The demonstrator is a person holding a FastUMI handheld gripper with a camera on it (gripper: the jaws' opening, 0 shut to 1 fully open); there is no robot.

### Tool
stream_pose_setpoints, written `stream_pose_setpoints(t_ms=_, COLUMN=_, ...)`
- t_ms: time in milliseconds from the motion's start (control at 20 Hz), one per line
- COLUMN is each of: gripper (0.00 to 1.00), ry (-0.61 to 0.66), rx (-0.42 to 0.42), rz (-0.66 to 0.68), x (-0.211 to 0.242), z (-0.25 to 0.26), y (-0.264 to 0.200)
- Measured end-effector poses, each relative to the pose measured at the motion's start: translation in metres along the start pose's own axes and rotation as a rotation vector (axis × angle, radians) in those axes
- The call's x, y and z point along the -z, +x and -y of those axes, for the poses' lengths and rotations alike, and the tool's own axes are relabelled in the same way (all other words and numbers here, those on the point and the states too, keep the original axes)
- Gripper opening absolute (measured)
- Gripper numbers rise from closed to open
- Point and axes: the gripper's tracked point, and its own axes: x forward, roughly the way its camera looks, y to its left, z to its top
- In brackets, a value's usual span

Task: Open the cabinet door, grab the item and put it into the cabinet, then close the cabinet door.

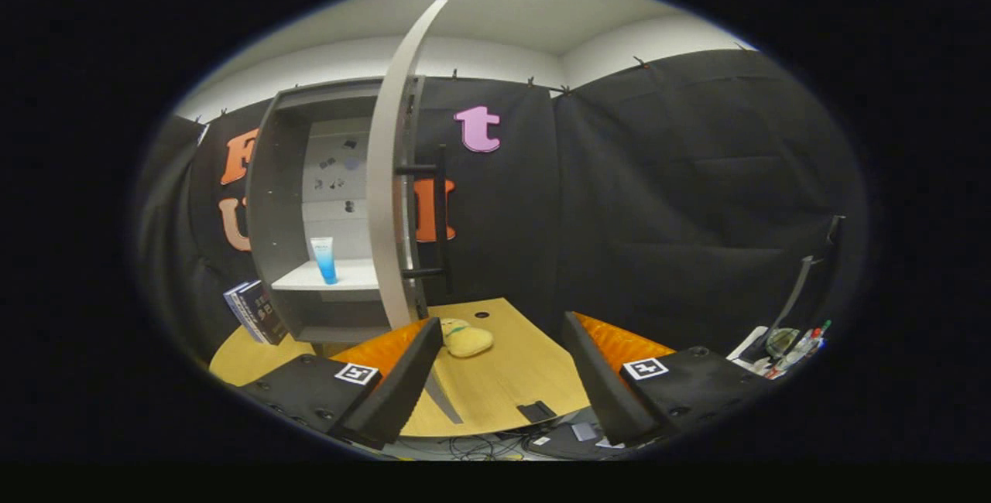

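Jaws wide apart, gripping nothing — gripper hangs over the near edge of the bench. Cabinet stands at the far left of the bench, door swung open toward the camera and seen edge-on, its dark handle on the right face. Tube stands upright on the white shelf inside the cabinet, near its front. Yellow plush toy lies on the bench just beyond the left finger, at the foot of the door. Books lean against the cabinet's left side. Pens and small clutter sit well off to the right, past the right finger.
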Motion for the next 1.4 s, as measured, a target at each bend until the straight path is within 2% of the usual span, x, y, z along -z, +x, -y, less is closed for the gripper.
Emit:
stream_pose_setpoints(t_ms=400, gripper=0.98, ry=0.032, rx=-0.052, rz=-0.042, x=0.023, z=-0.010, y=0.019)
stream_pose_setpoints(t_ms=750, gripper=0.97, ry=0.022, rx=-0.060, rz=-0.039, x=0.023, z=-0.014, y=0.016)
stream_pose_setpoints(t_ms=1400, gripper=0.97, ry=0.024, rx=-0.275, rz=-0.054, x=0.033, z=-0.112, y=-0.003)
